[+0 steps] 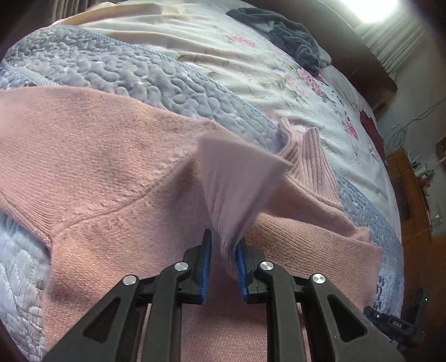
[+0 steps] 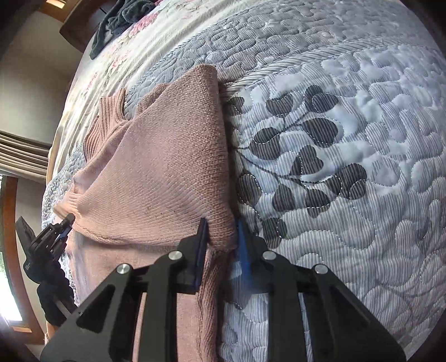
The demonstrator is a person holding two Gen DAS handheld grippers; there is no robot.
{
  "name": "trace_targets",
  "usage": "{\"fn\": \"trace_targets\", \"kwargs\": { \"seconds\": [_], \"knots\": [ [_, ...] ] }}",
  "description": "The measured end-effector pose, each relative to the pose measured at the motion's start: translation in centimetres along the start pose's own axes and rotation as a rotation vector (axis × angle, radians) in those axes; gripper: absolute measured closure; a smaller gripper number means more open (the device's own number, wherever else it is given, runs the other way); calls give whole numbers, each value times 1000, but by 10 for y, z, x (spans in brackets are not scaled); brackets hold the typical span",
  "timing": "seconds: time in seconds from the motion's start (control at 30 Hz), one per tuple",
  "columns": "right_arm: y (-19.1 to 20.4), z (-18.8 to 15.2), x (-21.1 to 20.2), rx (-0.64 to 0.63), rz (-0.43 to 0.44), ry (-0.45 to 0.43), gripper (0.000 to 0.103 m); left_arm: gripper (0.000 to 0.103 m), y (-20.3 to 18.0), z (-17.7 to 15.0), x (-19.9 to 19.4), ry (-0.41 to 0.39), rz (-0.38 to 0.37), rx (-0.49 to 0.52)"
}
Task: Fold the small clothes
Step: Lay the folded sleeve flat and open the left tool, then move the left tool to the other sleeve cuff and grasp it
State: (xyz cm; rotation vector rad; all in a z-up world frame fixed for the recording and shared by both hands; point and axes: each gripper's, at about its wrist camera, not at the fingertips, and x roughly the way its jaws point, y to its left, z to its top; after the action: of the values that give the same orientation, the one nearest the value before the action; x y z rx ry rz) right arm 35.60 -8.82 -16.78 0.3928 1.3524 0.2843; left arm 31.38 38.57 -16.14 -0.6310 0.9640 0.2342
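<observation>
Bed (image 1: 292, 83) fills the view, its grey-blue quilted cover (image 2: 348, 139) over a floral sheet (image 1: 320, 92). Beyond the bed, a dark wooden headboard (image 1: 362, 64). Bright window glare (image 1: 373, 8) above that, pleated curtains (image 1: 395, 44) beside it. Wooden floor (image 1: 412, 222) alongside the bed.

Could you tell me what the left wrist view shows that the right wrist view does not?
Only the left wrist view shows the left gripper close up, pinching a lifted flap of the pink sweater, plus the wooden furniture beside the bed. Only the right wrist view shows the right gripper clamped on the sweater's folded edge, and the dark leaf print. Both show the quilt and the dark garment.
</observation>
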Motion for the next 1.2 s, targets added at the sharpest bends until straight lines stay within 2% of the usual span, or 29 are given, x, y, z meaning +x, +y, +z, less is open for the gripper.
{"fn": "trace_targets", "kwargs": {
  "seconds": [0.07, 0.2, 0.33, 0.43, 0.47, 0.57, 0.7, 0.8, 0.97, 1.0, 1.03, 1.1, 1.13, 1.2],
  "knots": [
    [-3, 1, 1, 0, -3, 0, 83, 86, 18, 7, -7, -14, 5, -56],
    [10, 1, -2, -31, -50, -8, 80, 87, 36, 14, -27, -53, 17, -93],
    [42, -4, -26, -119, -138, -96, 76, 85, 15, 17, -44, -82, -12, -30],
    [70, -6, -33, -180, -116, -114, 76, 66, -19, 14, -40, -60, -27, 71],
    [77, -5, -30, -196, -111, -103, 76, 65, -29, 12, -34, -44, -25, 104],
    [82, -4, -12, -201, -125, -55, 76, 65, -45, 4, -13, -1, 24, 169],
    [68, -11, 17, -187, -168, 7, 78, 65, -32, -4, 20, 82, 85, 151],
    [70, -16, 24, -221, -184, -6, 78, 67, -23, -8, 29, 88, 70, 166],
    [74, -10, 21, -196, -174, 14, 77, 67, -21, -8, 15, 89, 46, 171],
    [77, -10, 15, -192, -163, 11, 74, 67, -18, -8, 7, 84, 37, 164],
    [81, -13, 9, -195, -145, 7, 65, 65, -13, -7, -3, 71, 21, 157],
    [94, -20, -5, -222, -110, -8, 52, 54, 3, -3, -25, 34, 9, 151],
    [103, -26, -8, -247, -105, -8, 52, 50, 15, -1, -37, 17, 25, 148],
    [122, -38, -10, -296, -95, 5, 52, 49, 47, 5, -59, -12, 44, 119]
  ]
}}
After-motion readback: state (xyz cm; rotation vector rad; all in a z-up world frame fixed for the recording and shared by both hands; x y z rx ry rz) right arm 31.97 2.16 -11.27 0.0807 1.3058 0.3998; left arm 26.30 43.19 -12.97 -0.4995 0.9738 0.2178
